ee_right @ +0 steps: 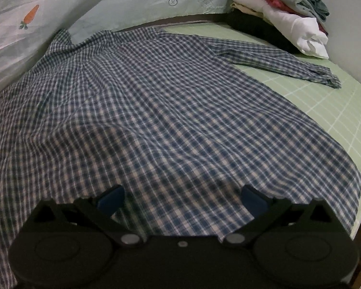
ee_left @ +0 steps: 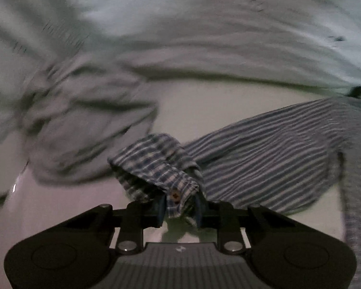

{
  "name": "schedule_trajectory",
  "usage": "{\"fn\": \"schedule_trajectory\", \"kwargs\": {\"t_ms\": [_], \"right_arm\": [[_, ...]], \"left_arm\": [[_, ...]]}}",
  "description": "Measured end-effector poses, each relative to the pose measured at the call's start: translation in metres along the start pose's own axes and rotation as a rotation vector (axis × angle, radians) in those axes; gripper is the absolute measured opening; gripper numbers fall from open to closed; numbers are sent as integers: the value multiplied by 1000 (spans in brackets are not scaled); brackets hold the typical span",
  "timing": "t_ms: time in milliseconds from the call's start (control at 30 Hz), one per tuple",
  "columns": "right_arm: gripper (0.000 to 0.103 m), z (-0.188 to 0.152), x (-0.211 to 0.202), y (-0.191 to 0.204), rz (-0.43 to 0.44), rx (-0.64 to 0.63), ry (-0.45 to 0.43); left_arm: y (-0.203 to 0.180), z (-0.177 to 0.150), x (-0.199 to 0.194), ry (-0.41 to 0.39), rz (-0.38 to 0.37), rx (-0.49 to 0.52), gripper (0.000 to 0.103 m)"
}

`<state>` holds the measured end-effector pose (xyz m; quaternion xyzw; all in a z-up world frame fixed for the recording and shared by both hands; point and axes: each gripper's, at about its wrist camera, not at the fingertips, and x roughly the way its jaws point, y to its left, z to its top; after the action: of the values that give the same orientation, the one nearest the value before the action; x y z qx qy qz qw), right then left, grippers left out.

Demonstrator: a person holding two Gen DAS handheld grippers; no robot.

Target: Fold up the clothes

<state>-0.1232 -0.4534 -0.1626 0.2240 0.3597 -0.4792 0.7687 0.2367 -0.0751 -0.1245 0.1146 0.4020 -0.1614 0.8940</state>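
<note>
With the buttoned cuff (ee_left: 178,192) of the blue-and-white checked cotton shirt (ee_right: 156,110) pinched in the left claw (ee_left: 179,208), the sleeve is best carried flat across the shirt's body while the spread, empty right claw (ee_right: 181,198) is used to steady the hem.

A carrot-print sheet (ee_right: 24,24) lies bunched beside the green grid mat (ee_right: 329,110).

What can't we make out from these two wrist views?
- Left wrist view: the pale bedding and the sleeve are smeared by motion blur, so the folds are unreadable. The left gripper holds the cuff.
- Right wrist view: the shirt has its left side cut off by the frame edge, and its near hem is hidden by the right gripper.
- The stack of folded clothes is too far off to count.
</note>
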Motion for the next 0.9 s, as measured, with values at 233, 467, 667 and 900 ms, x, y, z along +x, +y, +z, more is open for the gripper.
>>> {"fn": "schedule_trajectory", "kwargs": {"t_ms": [233,467,667,900], "right_arm": [[103,2,4,-1,14,-11,-23],[103,5,6,-3,37,-35,-24],[103,12,7,-3,43,-79,3],[103,45,-13,28,68,-96,-100]], "left_arm": [[-65,29,-45,-105,-236,22,25],[-160,-1,-46,176,-619,-7,44],[-170,-23,-48,193,-495,71,67],[-137,-26,-33,229,-282,3,72]]}}
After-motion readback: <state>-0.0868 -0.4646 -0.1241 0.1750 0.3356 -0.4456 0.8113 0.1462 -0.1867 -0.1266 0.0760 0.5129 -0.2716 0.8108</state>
